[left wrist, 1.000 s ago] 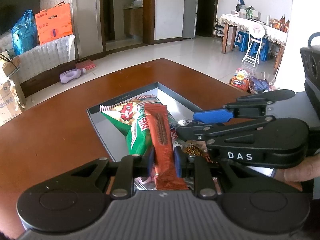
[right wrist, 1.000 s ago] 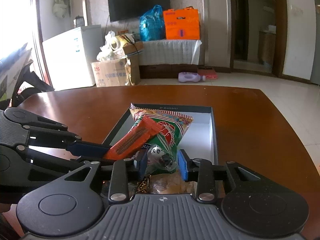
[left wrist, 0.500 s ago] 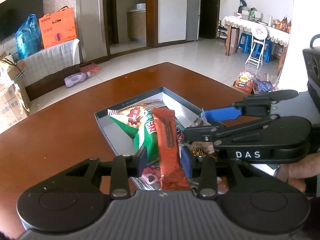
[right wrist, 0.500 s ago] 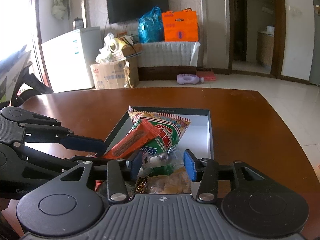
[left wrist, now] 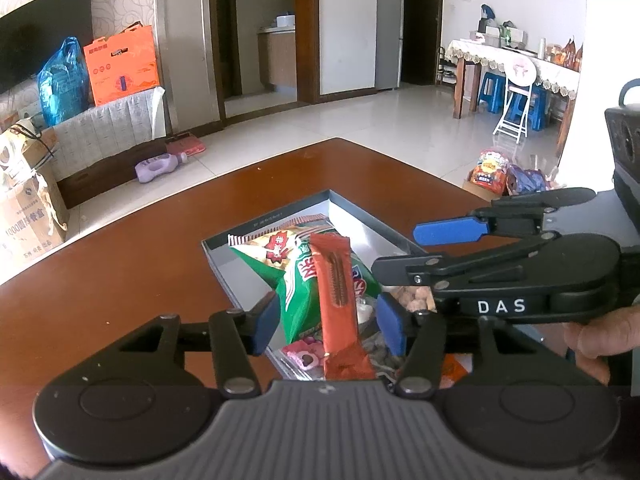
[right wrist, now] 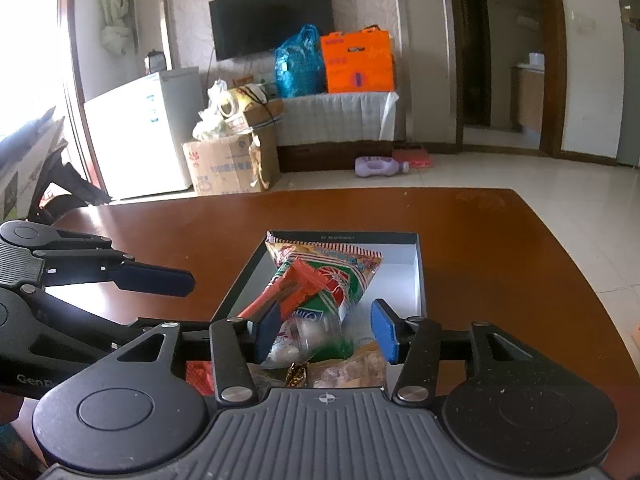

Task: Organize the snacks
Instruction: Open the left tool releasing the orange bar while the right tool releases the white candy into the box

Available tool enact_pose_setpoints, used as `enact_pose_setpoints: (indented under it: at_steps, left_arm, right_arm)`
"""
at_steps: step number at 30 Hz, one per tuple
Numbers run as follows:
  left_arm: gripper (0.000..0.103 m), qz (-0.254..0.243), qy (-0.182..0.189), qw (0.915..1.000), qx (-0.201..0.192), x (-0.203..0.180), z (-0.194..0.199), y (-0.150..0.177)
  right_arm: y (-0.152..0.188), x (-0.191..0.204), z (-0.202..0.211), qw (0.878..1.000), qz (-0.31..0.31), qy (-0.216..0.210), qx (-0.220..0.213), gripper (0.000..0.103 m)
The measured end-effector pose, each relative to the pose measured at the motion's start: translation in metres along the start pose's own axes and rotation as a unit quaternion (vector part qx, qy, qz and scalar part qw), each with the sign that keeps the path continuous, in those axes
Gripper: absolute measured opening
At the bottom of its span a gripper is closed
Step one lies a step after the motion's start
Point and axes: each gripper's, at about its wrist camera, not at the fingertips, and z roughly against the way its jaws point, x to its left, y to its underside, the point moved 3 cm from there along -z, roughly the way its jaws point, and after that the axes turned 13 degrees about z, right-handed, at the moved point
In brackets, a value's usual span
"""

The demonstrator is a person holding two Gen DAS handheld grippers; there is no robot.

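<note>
Snacks sit piled in an open box (left wrist: 362,216) on the wooden counter (left wrist: 120,272): an orange bar (left wrist: 336,284) lies atop a green bag (left wrist: 296,276), small packets beneath. Left gripper (left wrist: 326,322) and right gripper (right wrist: 324,330) hover over the near end, fingers wide and holding nothing. Gathering looks largely done; tidying may remain.

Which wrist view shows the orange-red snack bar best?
Left wrist: the bar lies lengthwise atop the green bag, nearly its whole wrapper showing. In the right wrist view the bar is foreshortened, its lower end hidden behind a finger.
</note>
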Motion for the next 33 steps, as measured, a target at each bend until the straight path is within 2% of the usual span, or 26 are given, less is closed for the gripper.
enact_pose_setpoints:
  at_steps: [2,11,14,21,24,33]
  left_arm:
    - [0.054,-0.002,0.001,1.0000,0.000,0.000,0.004,0.000]
    - [0.068,-0.001,-0.011,0.9998,-0.015,0.002,0.021,-0.002]
    - [0.072,0.002,-0.007,0.9998,-0.016,0.003,0.024,-0.004]
    - [0.086,0.007,-0.006,0.9998,-0.015,0.005,0.031,-0.004]
    - [0.086,-0.003,-0.018,0.9997,-0.015,0.005,0.032,-0.003]
    - [0.087,0.006,-0.018,0.9996,-0.023,0.012,0.040,-0.003]
  right_arm:
    - [0.000,0.000,0.001,1.000,0.001,0.002,0.001,0.060]
    - [-0.007,0.002,0.011,1.000,0.007,0.009,-0.009,0.061]
    - [-0.008,0.002,0.015,1.000,0.011,0.015,-0.010,0.065]
    - [-0.011,0.005,0.023,0.999,0.023,0.024,-0.017,0.073]
    - [-0.013,0.003,0.029,0.999,0.016,0.026,-0.030,0.079]
    - [-0.012,0.002,0.032,0.999,0.020,0.025,-0.032,0.079]
